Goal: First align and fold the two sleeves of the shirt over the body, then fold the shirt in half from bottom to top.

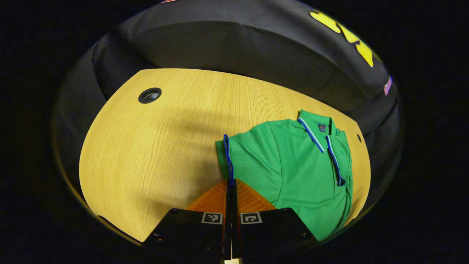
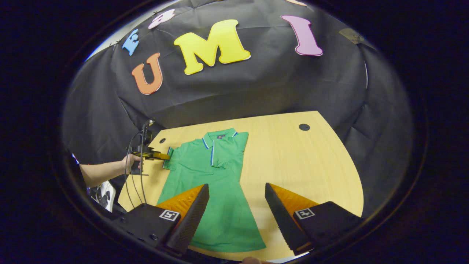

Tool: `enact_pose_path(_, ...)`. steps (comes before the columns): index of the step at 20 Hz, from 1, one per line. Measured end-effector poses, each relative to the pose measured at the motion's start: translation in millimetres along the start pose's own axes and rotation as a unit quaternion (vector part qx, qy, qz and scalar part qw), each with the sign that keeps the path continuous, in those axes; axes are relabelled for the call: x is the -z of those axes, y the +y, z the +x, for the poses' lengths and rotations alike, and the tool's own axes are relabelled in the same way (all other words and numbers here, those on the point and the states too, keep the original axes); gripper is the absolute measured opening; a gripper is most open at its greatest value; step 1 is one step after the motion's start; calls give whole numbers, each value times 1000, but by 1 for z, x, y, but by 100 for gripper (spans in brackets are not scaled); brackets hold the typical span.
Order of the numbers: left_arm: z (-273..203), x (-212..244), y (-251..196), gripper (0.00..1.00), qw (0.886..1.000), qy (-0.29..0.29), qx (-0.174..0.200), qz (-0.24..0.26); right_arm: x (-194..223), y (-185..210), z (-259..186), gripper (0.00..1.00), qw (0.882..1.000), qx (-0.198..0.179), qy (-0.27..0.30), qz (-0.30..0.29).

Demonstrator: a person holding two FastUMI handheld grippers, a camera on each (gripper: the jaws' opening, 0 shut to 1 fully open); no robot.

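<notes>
The soft, limp shirt (image 2: 216,183) on the worktop (image 2: 300,165) is pinched at its left sleeve hem (image 1: 228,157) by the left gripper (image 1: 231,185), while the right gripper (image 2: 236,194) is held wide open.

1. The shirt (image 1: 293,165) is soft knit cloth, matt, with smooth striped trim.
2. The table (image 1: 154,154) looks like pale wood, fine-grained with a low sheen.
3. The booth wall (image 2: 256,84) is matt, creased cloth.

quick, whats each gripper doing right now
Left hand-held gripper: closed on the sleeve cuff of the green shirt.
Right hand-held gripper: open, holding nothing, above the shirt.
</notes>
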State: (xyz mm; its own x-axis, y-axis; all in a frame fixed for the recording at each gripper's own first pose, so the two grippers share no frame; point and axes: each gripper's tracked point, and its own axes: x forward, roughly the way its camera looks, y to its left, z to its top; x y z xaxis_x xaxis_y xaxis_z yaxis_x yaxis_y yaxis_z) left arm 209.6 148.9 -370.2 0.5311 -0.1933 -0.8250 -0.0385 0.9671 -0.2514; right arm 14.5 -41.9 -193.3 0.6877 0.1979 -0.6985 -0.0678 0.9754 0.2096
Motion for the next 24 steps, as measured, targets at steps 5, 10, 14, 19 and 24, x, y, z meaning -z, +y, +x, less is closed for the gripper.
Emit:
enact_pose_path(5, -29, -33, -23, 4, 999, -31, 16, -35, -11, 5, -4, 98, 999, -16, -24, 14)
enact_pose_path(10, -37, -39, -86, 3, 1000, -16, 24, -7, -8, -4, -19, 98, 999, -10, -46, 23)
enact_pose_path(14, -23, -37, -152, 3, 998, -9, 35, 52, 1, -29, -37, 98, 998, 11, -56, 42)
enact_pose_path(19, 11, -12, -201, 4, 998, 14, 33, 58, 10, -44, -50, 98, 996, 24, -59, 58)
enact_pose_path(24, 9, -2, -221, 25, 998, 12, 46, 46, 12, -49, -55, 98, 996, 24, -61, 54)
